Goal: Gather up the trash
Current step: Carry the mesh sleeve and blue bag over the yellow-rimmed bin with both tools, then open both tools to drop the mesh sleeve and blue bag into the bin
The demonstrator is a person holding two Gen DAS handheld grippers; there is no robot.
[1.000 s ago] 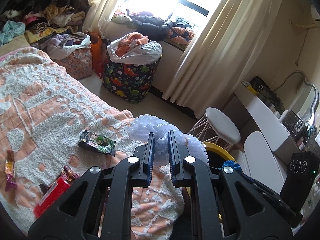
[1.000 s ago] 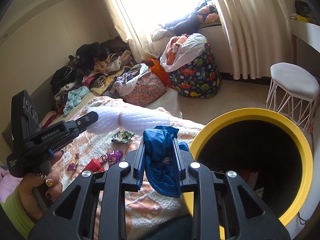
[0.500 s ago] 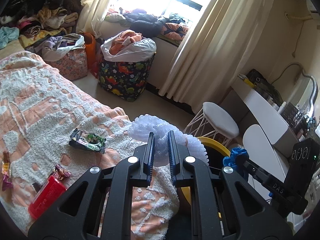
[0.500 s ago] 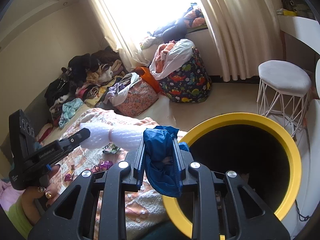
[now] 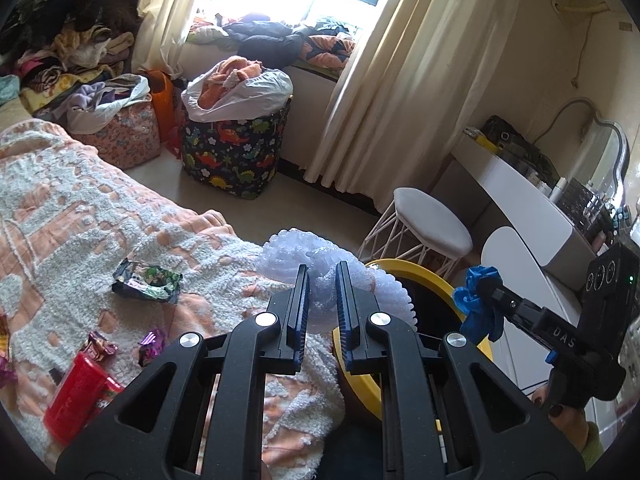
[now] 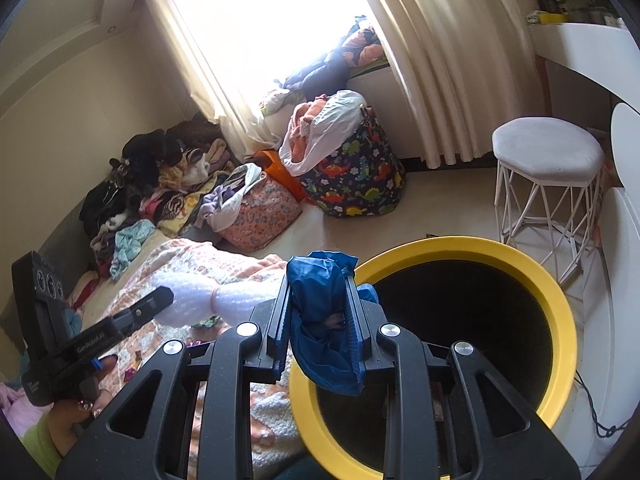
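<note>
My left gripper (image 5: 322, 280) is shut on a white foam fruit net (image 5: 304, 254), held over the bed's edge beside the yellow bin (image 5: 416, 280). The net also shows in the right wrist view (image 6: 192, 300). My right gripper (image 6: 318, 292) is shut on a crumpled blue wrapper (image 6: 324, 320) above the near left rim of the yellow bin (image 6: 560, 312); the wrapper shows in the left wrist view (image 5: 478, 304) too. On the bed lie a green snack wrapper (image 5: 146, 282), a red box (image 5: 78, 392) and small purple candy wrappers (image 5: 151, 340).
The bed carries a peach and white blanket (image 5: 72, 208). A white stool (image 6: 548, 156) stands behind the bin. A dinosaur-print laundry bag (image 5: 232, 152) and a pink bag (image 5: 120, 132) stand by the curtained window. A white desk (image 5: 516, 188) is at the right.
Both grippers have moved right, towards the bin. The right gripper with the blue wrapper now hangs over the bin's rim. The bin fills more of the right wrist view.
</note>
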